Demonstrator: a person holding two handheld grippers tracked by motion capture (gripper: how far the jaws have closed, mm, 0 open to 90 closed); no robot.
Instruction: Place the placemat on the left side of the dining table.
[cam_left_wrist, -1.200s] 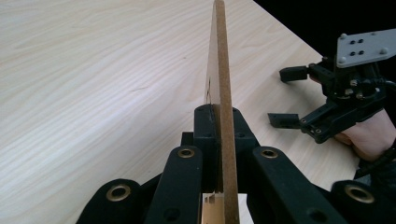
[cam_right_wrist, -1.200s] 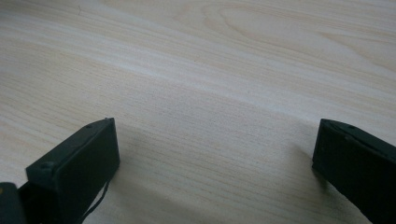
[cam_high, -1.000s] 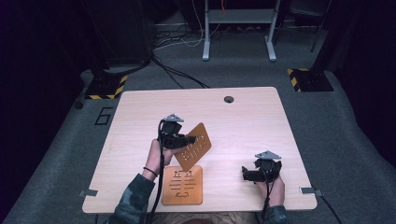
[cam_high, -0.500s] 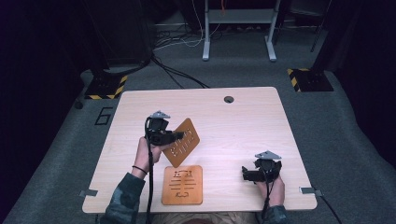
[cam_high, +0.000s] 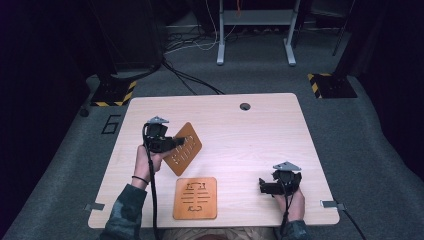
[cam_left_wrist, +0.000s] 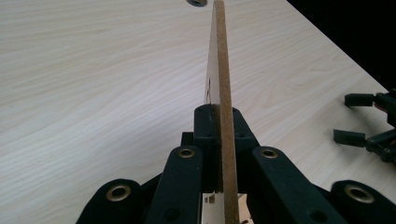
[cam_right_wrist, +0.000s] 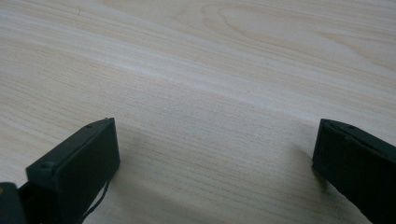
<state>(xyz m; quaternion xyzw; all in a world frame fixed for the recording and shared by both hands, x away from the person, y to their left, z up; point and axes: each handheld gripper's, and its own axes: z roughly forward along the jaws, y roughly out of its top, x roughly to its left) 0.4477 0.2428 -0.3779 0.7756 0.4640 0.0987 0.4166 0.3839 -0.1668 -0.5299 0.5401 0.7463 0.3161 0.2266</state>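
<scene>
Your left gripper (cam_high: 175, 143) pinches the raised board (cam_high: 186, 150) at left centre, clear of the flat board (cam_high: 195, 198); your right gripper (cam_high: 262, 185) rests spread.

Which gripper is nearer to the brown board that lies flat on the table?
Left. The left gripper holds another board above and left of the flat board; the right gripper rests farther away on its right.

Orange-brown slotted board (cam_high: 195, 198); pale wood-grain table (cam_high: 260, 135); black grippers (cam_high: 175, 142)

Light wood table (cam_high: 240, 135); 1 slotted brown board (cam_high: 195, 198) flat, near edge.
</scene>
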